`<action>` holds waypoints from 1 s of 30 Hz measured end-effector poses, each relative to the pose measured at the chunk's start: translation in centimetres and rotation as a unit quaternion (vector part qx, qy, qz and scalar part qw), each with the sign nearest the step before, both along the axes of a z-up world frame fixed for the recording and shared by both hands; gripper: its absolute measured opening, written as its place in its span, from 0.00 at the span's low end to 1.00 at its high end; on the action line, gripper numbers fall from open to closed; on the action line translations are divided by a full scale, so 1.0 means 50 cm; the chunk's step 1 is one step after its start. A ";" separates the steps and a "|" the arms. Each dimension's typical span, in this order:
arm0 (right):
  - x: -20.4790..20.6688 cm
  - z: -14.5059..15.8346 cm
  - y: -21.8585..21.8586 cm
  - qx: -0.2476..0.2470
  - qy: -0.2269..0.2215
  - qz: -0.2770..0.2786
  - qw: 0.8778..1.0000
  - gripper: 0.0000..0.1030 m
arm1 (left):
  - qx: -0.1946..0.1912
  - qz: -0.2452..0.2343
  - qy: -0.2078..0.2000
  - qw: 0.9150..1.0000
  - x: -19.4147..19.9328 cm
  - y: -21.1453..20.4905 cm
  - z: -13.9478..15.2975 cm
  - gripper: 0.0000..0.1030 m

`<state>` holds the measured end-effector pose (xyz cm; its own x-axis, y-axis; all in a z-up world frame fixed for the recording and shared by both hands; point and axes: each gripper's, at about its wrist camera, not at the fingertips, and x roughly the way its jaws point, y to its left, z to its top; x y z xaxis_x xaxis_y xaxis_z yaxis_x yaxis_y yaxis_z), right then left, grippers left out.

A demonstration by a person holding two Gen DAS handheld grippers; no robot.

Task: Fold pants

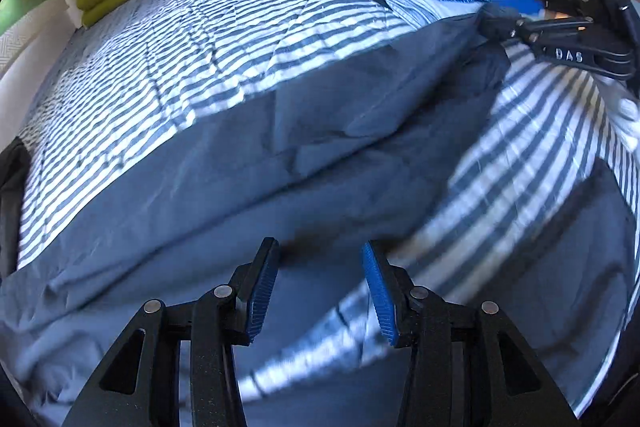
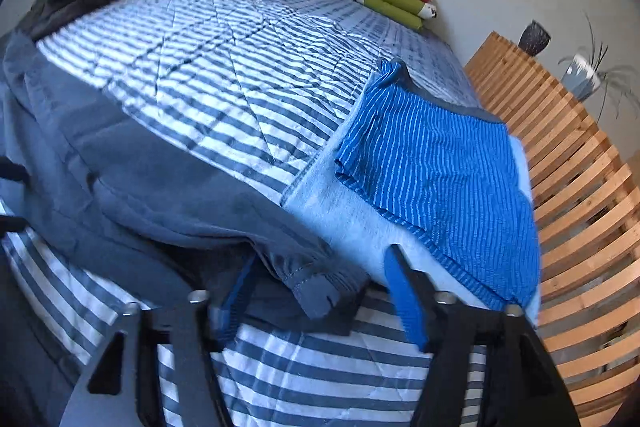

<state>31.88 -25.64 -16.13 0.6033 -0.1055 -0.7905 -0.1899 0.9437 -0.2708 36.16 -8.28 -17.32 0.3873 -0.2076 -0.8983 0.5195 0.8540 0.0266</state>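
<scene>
Blue-padded fingers of my left gripper point(image 1: 320, 291) stood nearest the lens in the left wrist view, apart, with nothing between them; the grey pants point(image 1: 248, 163) lay flat directly beneath and ahead of the tips, not touched as far as I could judge. From those tongs the garment ran as one long band, its long axis going from the lower left, past the tips, up toward the upper right, where it met my right gripper point(image 1: 516, 27). The striped bedspread point(image 1: 200, 39) lay beyond the pants on the far side and showed again on the near right.

Moving right, in the right wrist view, my right gripper point(image 2: 320, 295) had the hemmed corner of the pants point(image 2: 180, 187) between its fingers. The corner draped over the left pad; a gap remained beside the right one, so I could not tell whether the pads were clamped on the cloth or merely straddling it. From these tongs the pants stretched away to the left, toward the other hand.

Right of the tips lay a folded pile, a blue striped garment point(image 2: 436, 163) on top, just beside the hem.

I judged the coming fold turned on the long axis: right end already reached, left end still unheld.
</scene>
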 end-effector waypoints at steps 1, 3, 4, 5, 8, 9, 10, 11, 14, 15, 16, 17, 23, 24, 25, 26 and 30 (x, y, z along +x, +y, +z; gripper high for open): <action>0.010 0.003 -0.005 0.013 0.008 -0.004 1.000 0.16 | -0.004 0.000 0.006 1.000 0.010 0.002 -0.007 0.42; 0.025 0.014 -0.016 0.043 0.016 -0.013 0.999 0.09 | 0.006 -0.003 0.008 1.000 0.016 0.000 -0.022 0.06; 0.026 0.020 -0.022 0.059 0.021 -0.017 0.998 0.08 | 0.010 -0.009 0.009 1.000 0.015 -0.003 -0.026 0.03; 0.030 0.029 -0.028 0.075 0.025 -0.022 0.997 0.08 | 0.009 -0.013 0.004 1.000 0.011 -0.006 -0.023 0.02; 0.027 0.074 -0.054 0.113 0.030 -0.041 0.992 0.08 | -0.014 -0.023 -0.001 1.000 -0.014 0.005 0.012 0.02; 0.023 0.087 -0.061 0.124 0.033 -0.043 0.991 0.08 | -0.023 -0.029 -0.001 0.999 -0.024 0.008 0.025 0.01; 0.017 0.101 -0.069 0.130 0.034 -0.047 0.990 0.08 | -0.033 -0.036 0.002 0.999 -0.036 0.013 0.041 0.01; 0.013 0.115 -0.077 0.136 0.039 -0.053 0.989 0.08 | -0.043 -0.044 0.005 0.998 -0.052 0.020 0.059 0.01; -0.001 0.155 -0.107 0.168 0.047 -0.076 0.982 0.08 | -0.063 -0.070 0.009 0.996 -0.096 0.037 0.094 0.02; -0.003 0.167 -0.119 0.183 0.050 -0.087 0.978 0.08 | -0.066 -0.078 0.010 0.995 -0.108 0.040 0.098 0.02; -0.003 0.171 -0.128 0.192 0.055 -0.098 0.975 0.08 | -0.080 -0.095 0.036 0.992 -0.120 0.044 0.093 0.04; -0.001 0.170 -0.135 0.193 0.057 -0.112 0.973 0.10 | -0.083 -0.101 0.052 0.990 -0.124 0.045 0.087 0.07; -0.024 0.058 -0.158 0.153 0.084 -0.147 0.974 0.46 | -0.097 -0.040 0.061 0.993 -0.137 0.122 0.091 0.29; -0.036 0.036 -0.169 0.163 0.093 -0.152 0.970 0.46 | -0.099 -0.030 0.056 0.993 -0.130 0.138 0.094 0.29; -0.045 0.015 -0.178 0.173 0.104 -0.156 0.967 0.46 | -0.102 -0.014 0.048 0.994 -0.132 0.171 0.104 0.29; -0.052 -0.009 -0.184 0.177 0.119 -0.163 0.963 0.46 | -0.103 -0.002 0.041 0.994 -0.134 0.194 0.112 0.29; -0.055 -0.083 -0.193 0.205 0.160 -0.182 0.948 0.47 | -0.100 0.076 0.014 0.992 -0.127 0.326 0.141 0.29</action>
